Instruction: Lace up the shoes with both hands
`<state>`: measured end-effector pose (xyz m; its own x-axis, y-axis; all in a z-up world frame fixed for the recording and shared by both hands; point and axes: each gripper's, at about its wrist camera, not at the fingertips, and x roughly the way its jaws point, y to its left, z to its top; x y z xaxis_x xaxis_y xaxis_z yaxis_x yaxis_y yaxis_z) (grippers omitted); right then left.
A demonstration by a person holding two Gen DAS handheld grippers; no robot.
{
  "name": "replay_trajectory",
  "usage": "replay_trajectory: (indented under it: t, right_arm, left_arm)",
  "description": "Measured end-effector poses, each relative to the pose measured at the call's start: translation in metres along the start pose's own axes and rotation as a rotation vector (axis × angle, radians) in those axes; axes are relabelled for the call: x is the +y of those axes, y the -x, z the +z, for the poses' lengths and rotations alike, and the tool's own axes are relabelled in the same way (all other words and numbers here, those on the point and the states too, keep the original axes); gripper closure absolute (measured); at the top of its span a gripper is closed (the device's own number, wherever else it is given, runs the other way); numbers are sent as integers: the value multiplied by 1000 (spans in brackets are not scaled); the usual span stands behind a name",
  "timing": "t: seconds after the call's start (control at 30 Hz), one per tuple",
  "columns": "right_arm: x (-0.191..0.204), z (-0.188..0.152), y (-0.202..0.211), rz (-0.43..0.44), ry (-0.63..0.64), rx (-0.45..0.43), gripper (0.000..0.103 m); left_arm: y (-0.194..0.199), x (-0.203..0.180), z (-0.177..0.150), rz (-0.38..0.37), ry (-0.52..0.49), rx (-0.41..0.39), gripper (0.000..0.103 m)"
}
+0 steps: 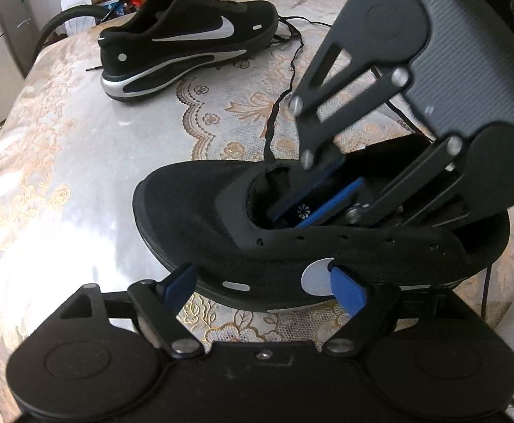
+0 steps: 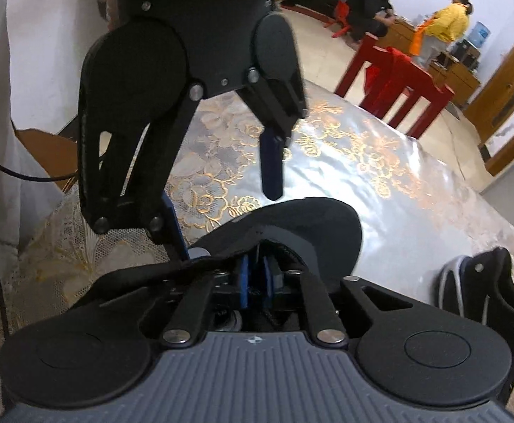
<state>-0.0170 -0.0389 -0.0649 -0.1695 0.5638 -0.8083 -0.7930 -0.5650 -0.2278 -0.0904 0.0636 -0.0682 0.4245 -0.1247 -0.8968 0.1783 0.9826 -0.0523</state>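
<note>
- Left hand-held gripper (image 1: 264,285), in the left wrist view, has its blue pads spread wide, one at each side of the near shoe's (image 1: 200,211) outer wall; whether they touch it I cannot tell.
- Right hand-held gripper (image 1: 313,208) reaches down into that shoe's mouth, its blue pads narrow, close together inside the opening. I cannot tell whether they hold anything.
- Empty eyelets run along the shoe's near flap.
- A black lace (image 1: 285,95) trails loose over the surface (image 1: 80,176) from the near shoe toward a second shoe (image 1: 186,38), which stands upright well apart at the far edge.
- In the right wrist view, the right hand-held gripper (image 2: 255,278) sits with pads nearly together inside the shoe (image 2: 309,222).
- The left hand-held gripper (image 2: 221,208) hangs above the toe end, fingers wide apart.
- The second shoe's heel (image 2: 482,282) shows at the right.
- Two people (image 2: 373,10) sit by a red table (image 2: 397,74) far behind.
</note>
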Motion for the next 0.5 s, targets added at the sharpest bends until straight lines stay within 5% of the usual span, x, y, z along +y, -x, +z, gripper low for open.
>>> replay_trajectory:
  t: [0.07, 0.5]
  right_arm:
    - [-7, -2, 7, 10, -34, -4, 66]
    - [-13, 6, -7, 62, 19, 26, 82]
  left_arm:
    - [1, 0, 0, 2, 0, 0, 20]
    - [2, -2, 1, 0, -2, 5, 20]
